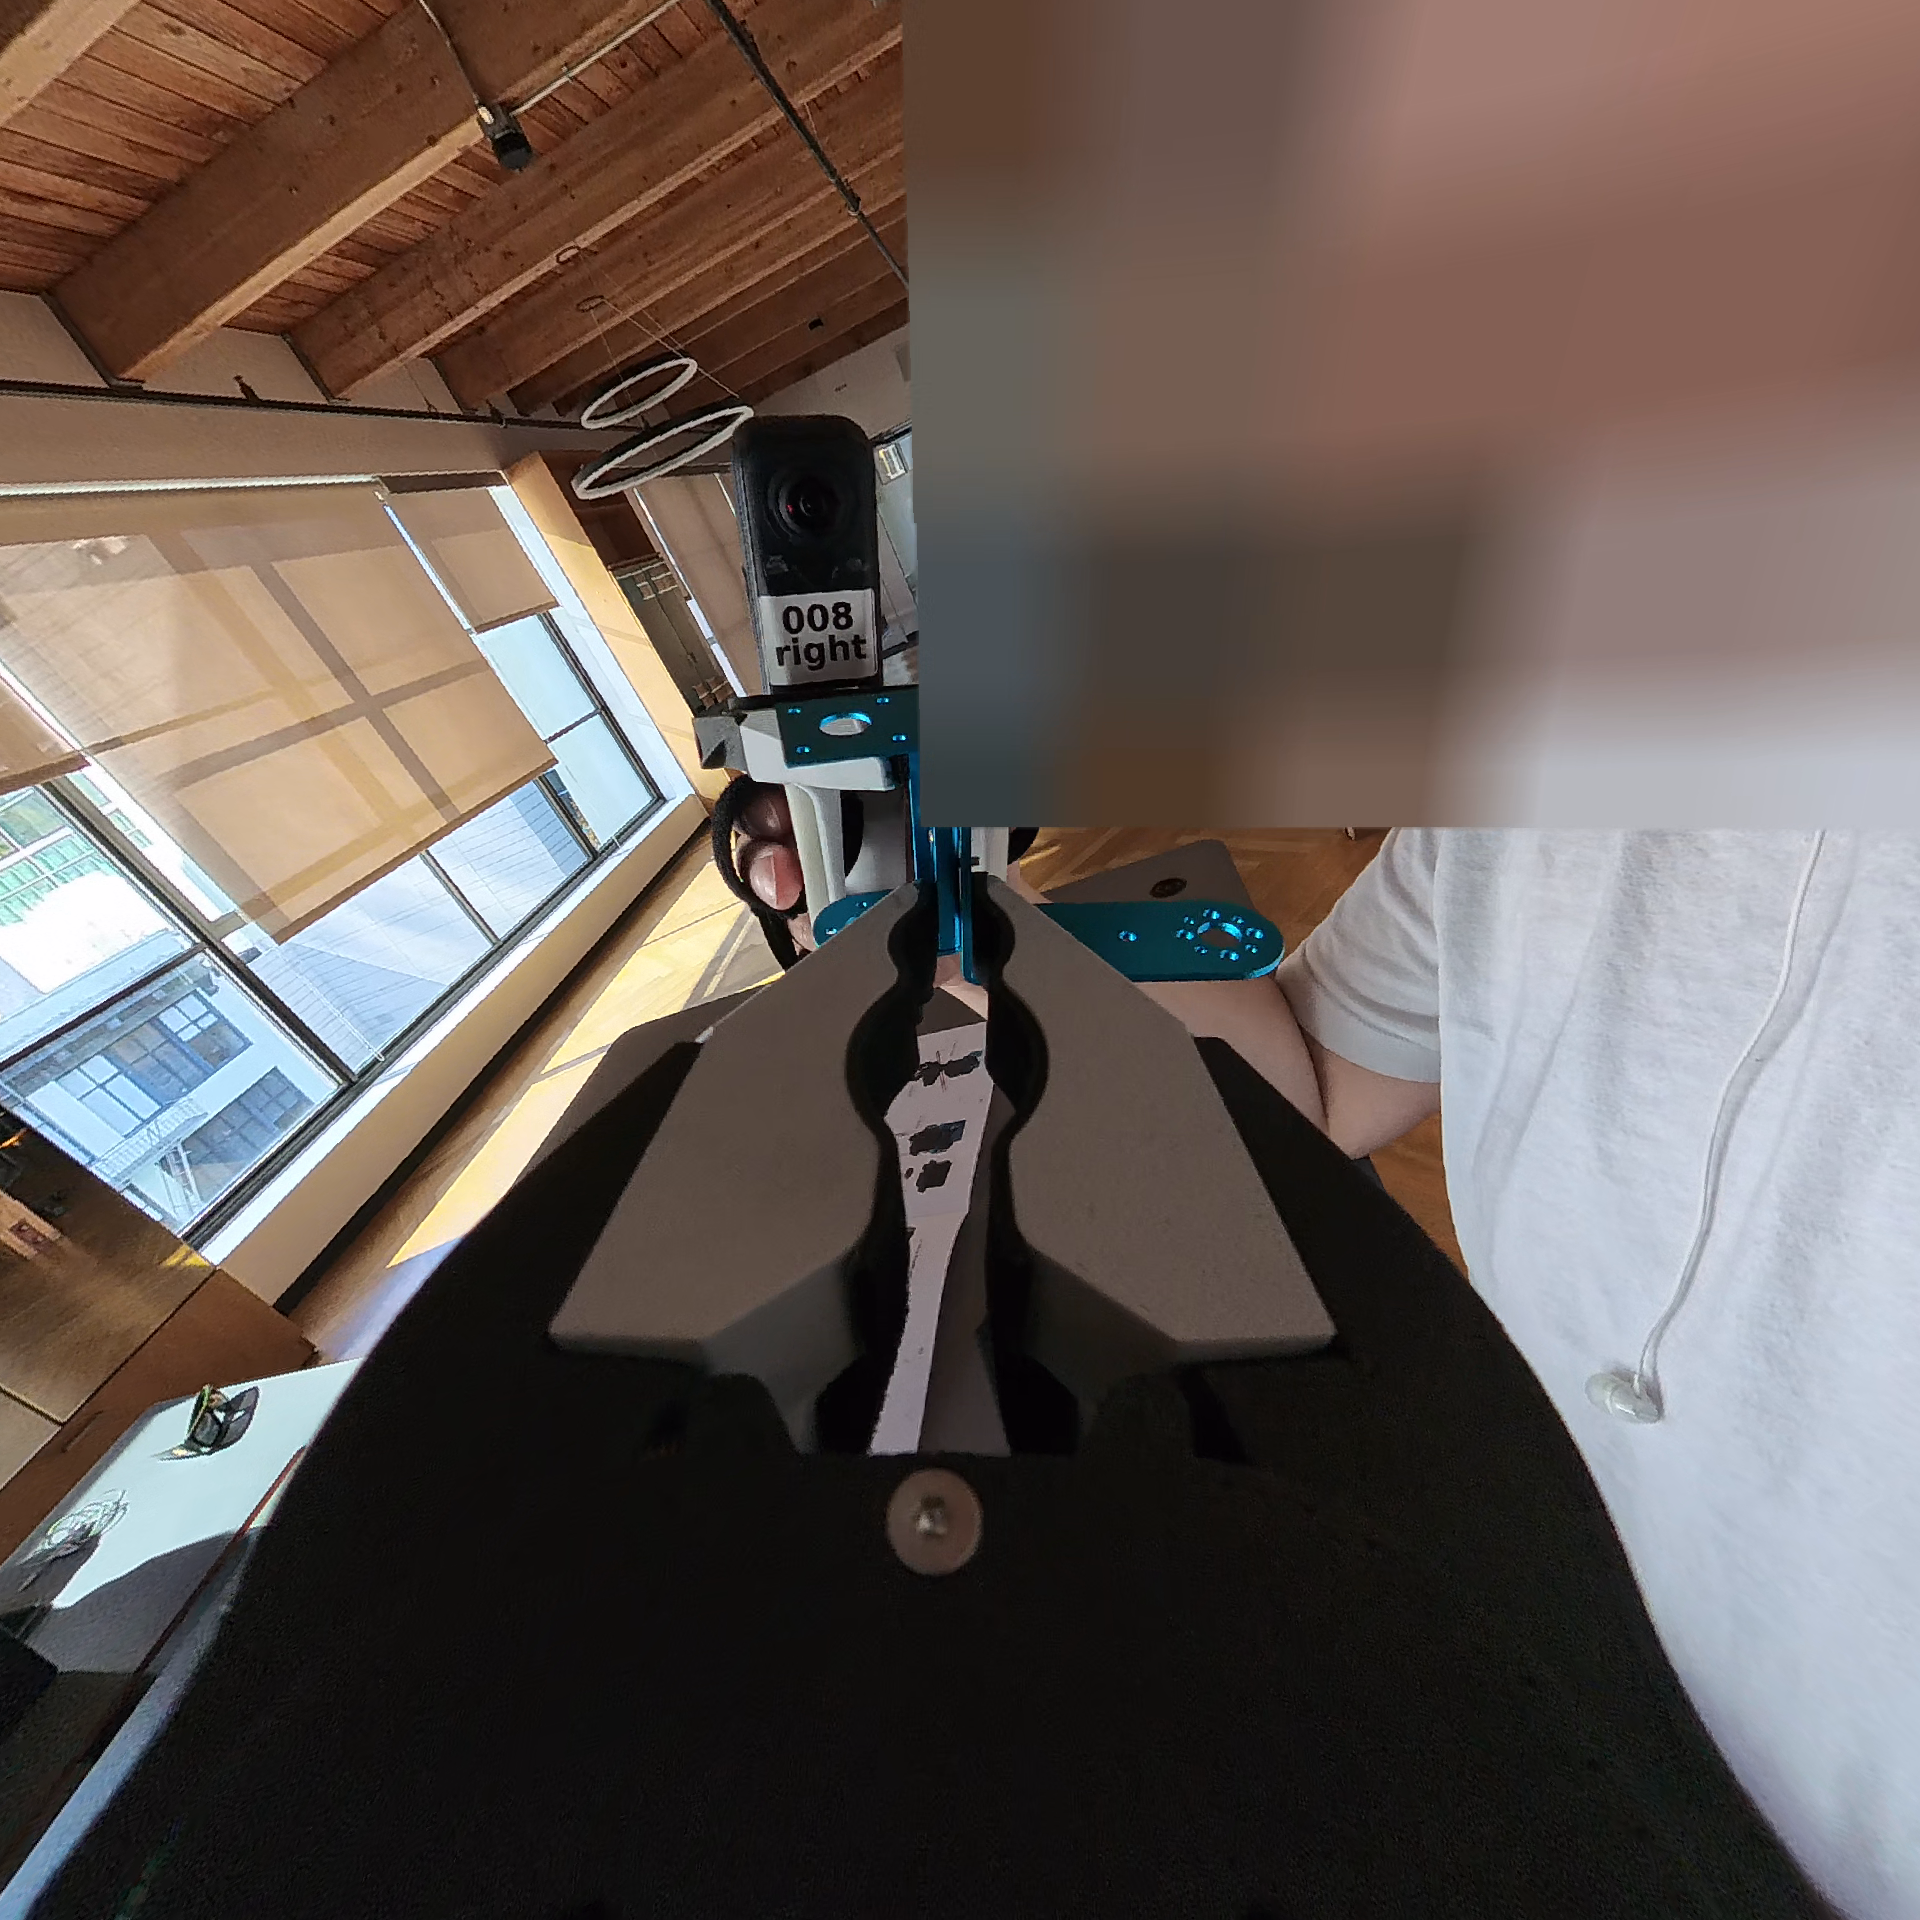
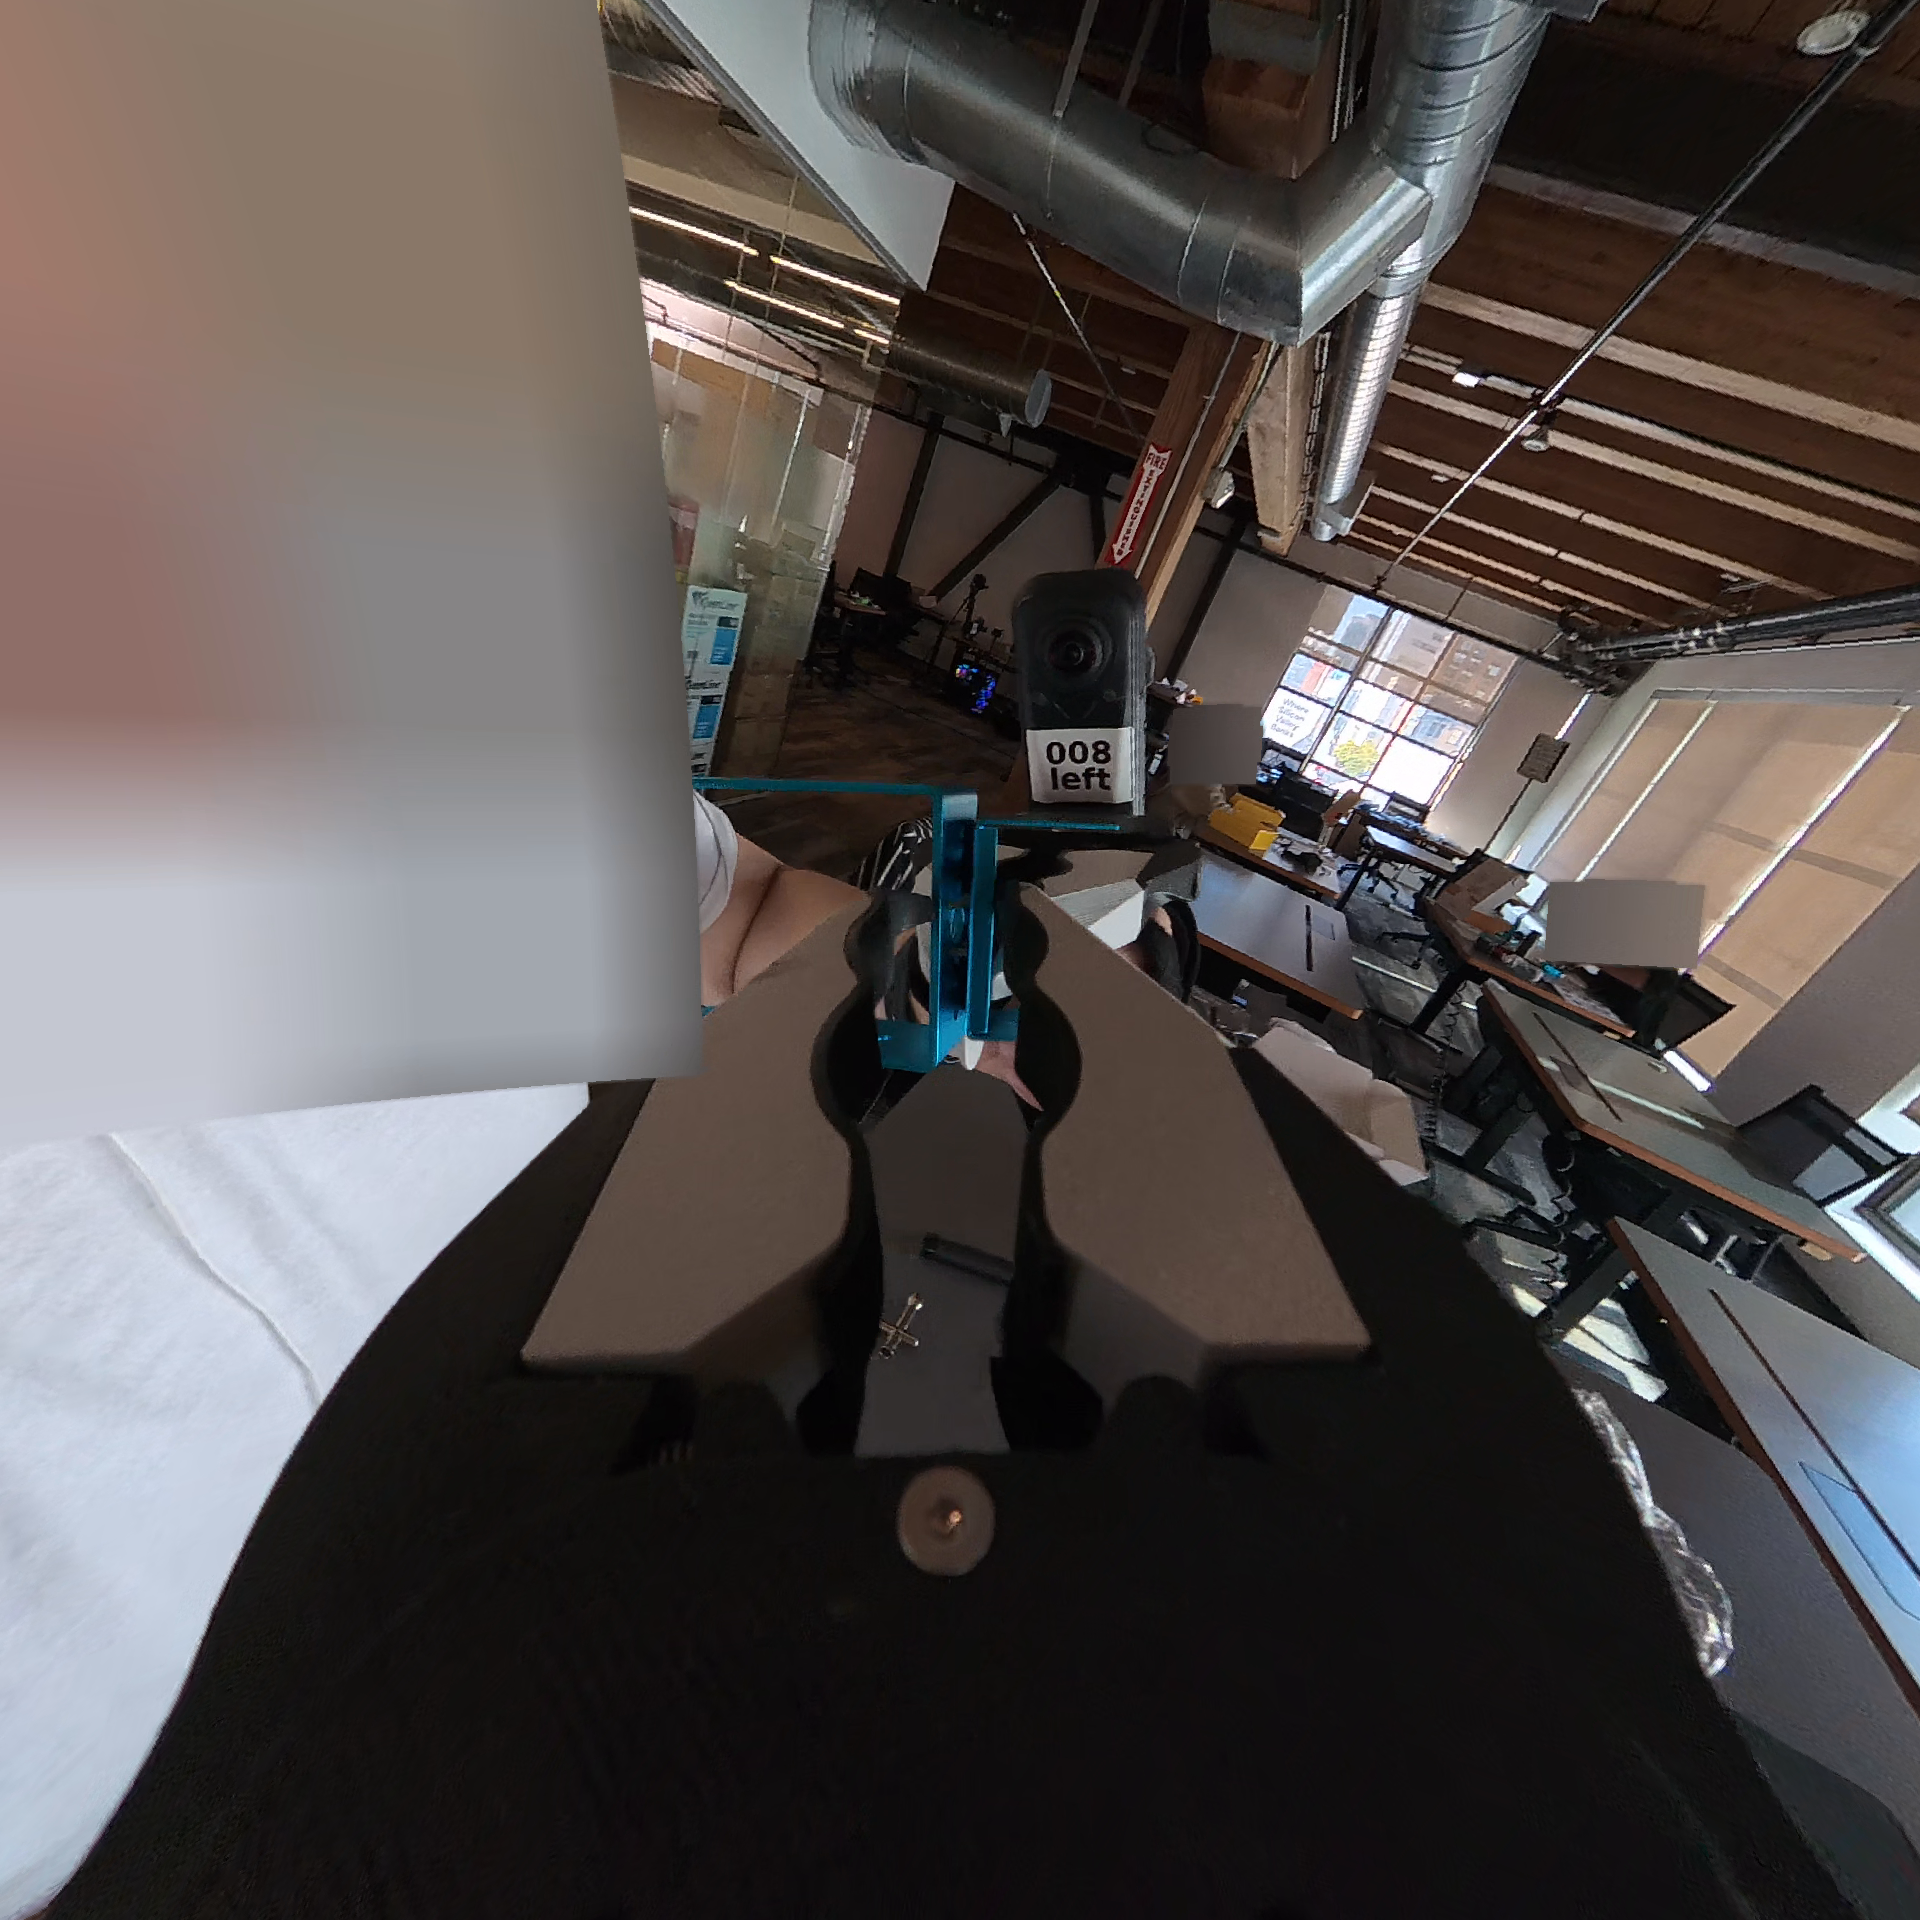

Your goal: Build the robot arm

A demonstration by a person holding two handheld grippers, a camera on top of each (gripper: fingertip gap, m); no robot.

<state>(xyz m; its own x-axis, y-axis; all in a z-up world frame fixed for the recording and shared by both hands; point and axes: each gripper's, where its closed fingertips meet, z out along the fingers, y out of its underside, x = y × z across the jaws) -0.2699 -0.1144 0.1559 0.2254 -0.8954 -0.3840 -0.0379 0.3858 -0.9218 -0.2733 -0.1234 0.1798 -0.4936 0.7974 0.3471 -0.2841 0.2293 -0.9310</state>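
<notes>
Both grippers are raised in the air and face each other, meeting on a blue metal bracket assembly. My left gripper (image 1: 954,909) is shut on an upright blue plate (image 1: 951,883); a blue arm with holes (image 1: 1195,940) sticks out to the right. My right gripper (image 2: 951,920) is shut on the blue bracket (image 2: 951,935), whose thin blue plate (image 2: 821,787) runs left. Each view shows the other gripper's black camera (image 1: 816,540) (image 2: 1081,665) just behind the bracket. A person's fingers (image 1: 774,868) hold the far gripper's handle.
A person in a white shirt (image 1: 1662,1247) stands close, with a white earbud (image 1: 1621,1392) hanging. Below the right gripper's fingers lie small screws (image 2: 902,1335) and a black rod (image 2: 961,1254). Desks (image 2: 1662,1122) fill the right; big windows (image 1: 260,831) are on the left. Both grippers' tips are close together, under 4 cm apart.
</notes>
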